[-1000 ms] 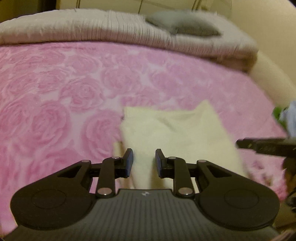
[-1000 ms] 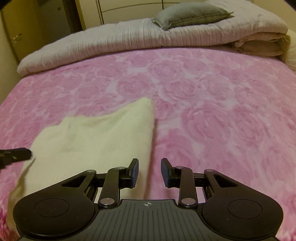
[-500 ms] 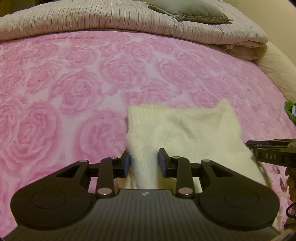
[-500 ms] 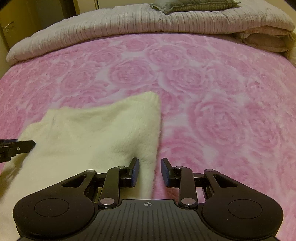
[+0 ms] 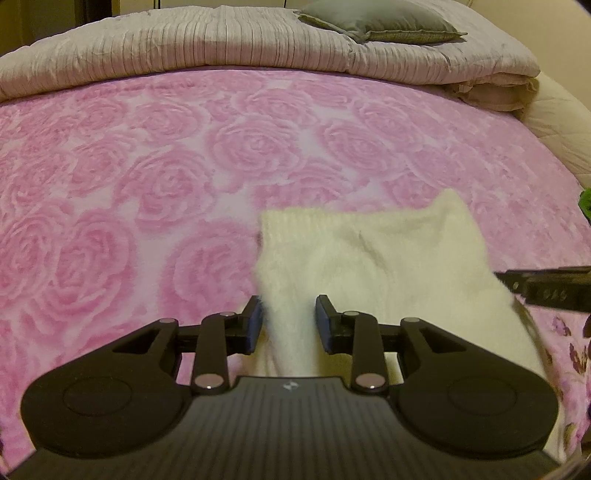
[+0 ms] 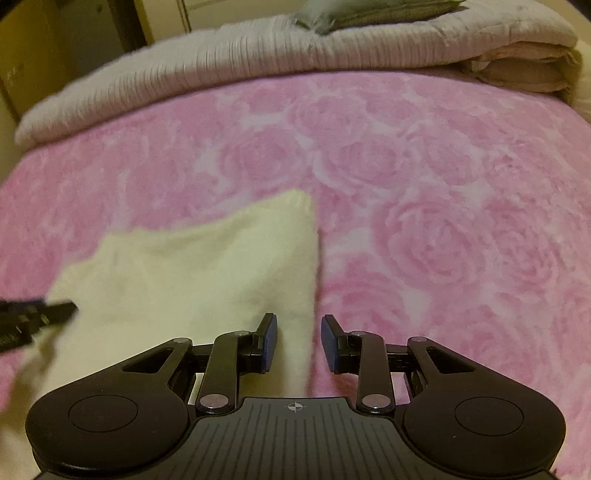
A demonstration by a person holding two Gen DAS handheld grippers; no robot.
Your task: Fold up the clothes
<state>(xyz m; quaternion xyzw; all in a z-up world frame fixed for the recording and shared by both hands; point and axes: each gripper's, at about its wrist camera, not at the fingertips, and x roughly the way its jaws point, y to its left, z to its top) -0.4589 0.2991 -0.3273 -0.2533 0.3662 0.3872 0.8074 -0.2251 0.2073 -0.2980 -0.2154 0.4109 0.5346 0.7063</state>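
A cream fuzzy garment (image 5: 369, 266) lies flat on the pink rose-patterned bedspread (image 5: 147, 184). My left gripper (image 5: 290, 325) is open at the garment's near left part, with a strip of the cloth between its fingers. In the right wrist view the same garment (image 6: 192, 273) spreads to the left. My right gripper (image 6: 299, 341) is open over its right edge, and pink shows beside the cloth between the fingers. Each gripper shows in the other's view: the right gripper (image 5: 546, 290) at the right, the left gripper (image 6: 33, 321) at the left.
A folded ribbed grey-beige quilt (image 5: 258, 40) with a grey pillow (image 5: 376, 22) lies across the far end of the bed. Something green (image 5: 585, 201) sits at the bed's right edge. Yellowish cupboard doors (image 6: 55, 44) stand beyond the far left corner.
Both views have tilted and moved in, so the garment looks larger and lies flatter. The left jaws stand slightly wider than a second ago. The right view is now motion-blurred.
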